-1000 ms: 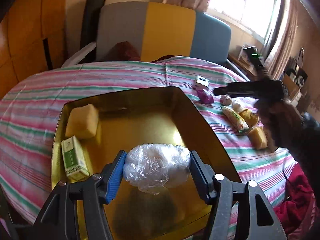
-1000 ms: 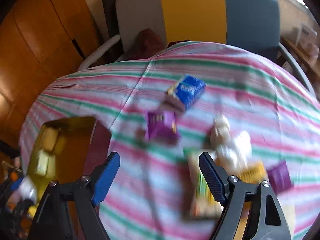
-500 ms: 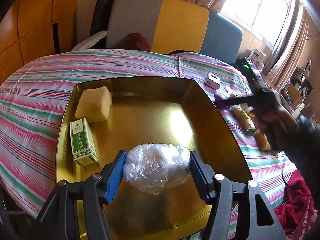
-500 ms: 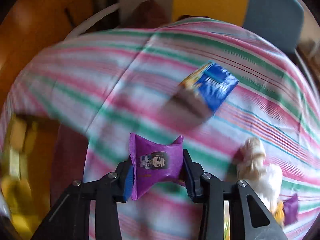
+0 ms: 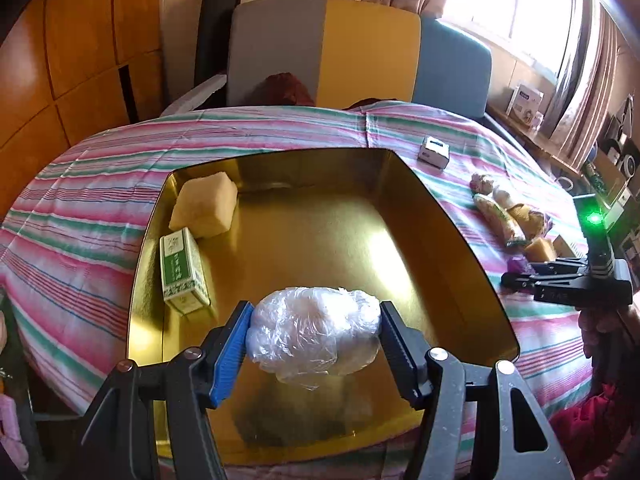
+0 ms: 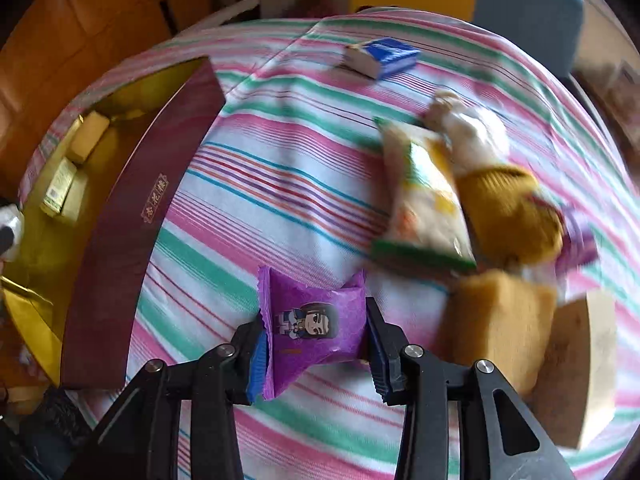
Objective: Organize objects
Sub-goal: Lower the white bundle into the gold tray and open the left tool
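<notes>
My left gripper (image 5: 314, 340) is shut on a clear plastic-wrapped white bundle (image 5: 314, 334) and holds it over the near part of a gold-lined box (image 5: 452, 240). A yellow sponge cake (image 5: 204, 210) and a green-and-white carton (image 5: 182, 270) lie in the box's far left corner. My right gripper (image 6: 314, 342) is shut on a purple snack packet (image 6: 312, 322) with a cartoon figure, above the striped tablecloth (image 6: 280, 184), right of the box's maroon outer wall (image 6: 132, 224). The right gripper also shows in the left wrist view (image 5: 516, 276).
On the cloth right of the box lie a blue-and-white small box (image 6: 382, 58), a green-edged snack bag (image 6: 424, 204), a mustard-yellow soft item (image 6: 508, 208), a yellow cake (image 6: 500, 316) and a wooden block (image 6: 580, 364). A grey, yellow and blue chair back (image 5: 360, 52) stands behind the table.
My right gripper closed on the purple packet and pulled it back toward the table's near side. My left gripper keeps the wrapped bundle and has moved farther over the box.
</notes>
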`<state>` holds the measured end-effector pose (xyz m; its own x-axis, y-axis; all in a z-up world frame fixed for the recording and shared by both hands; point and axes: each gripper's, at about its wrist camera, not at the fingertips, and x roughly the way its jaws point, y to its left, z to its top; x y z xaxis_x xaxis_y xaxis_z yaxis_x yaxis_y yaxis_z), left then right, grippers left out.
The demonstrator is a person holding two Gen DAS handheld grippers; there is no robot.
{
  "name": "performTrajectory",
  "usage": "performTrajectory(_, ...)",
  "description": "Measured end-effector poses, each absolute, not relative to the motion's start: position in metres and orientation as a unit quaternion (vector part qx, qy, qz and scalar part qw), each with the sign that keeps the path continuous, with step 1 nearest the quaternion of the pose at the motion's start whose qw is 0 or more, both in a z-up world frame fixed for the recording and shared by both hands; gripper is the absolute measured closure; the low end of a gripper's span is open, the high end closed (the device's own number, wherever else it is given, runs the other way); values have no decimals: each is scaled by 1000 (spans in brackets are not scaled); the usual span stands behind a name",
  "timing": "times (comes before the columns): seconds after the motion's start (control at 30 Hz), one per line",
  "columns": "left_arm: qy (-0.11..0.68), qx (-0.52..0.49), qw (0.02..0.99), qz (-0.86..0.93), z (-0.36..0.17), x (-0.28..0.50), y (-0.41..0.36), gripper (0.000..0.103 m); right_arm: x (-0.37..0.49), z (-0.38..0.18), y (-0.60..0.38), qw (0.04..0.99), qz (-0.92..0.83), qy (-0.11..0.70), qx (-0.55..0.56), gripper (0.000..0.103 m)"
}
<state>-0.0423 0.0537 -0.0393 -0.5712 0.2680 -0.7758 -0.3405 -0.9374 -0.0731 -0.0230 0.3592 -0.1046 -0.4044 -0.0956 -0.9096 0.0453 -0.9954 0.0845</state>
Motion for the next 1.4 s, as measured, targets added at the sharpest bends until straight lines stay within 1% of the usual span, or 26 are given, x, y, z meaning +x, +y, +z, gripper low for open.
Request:
performTrajectory(0.1,51,-430,166,886,-41,-34,55,40,-16,-105,362,41,-847,-34,528,61)
performTrajectory(0.47,72,-429,163,886,-41,-17,61,40,-15,-102,356,42,-850,-21,525,61)
performTrajectory(0.87,63,-442,158,881,-48,-16,57,40,-25,-111,360,50,-847,-48,527,57)
performTrajectory(1.23,12,-443,122,888,-40,-22,11,40,-21,-112,356,53,-853,-28,518,57)
performTrajectory(1.4,-13,-440,73,895,-32,-28,-31,40,-22,-112,354,51,-852,-20,520,56)
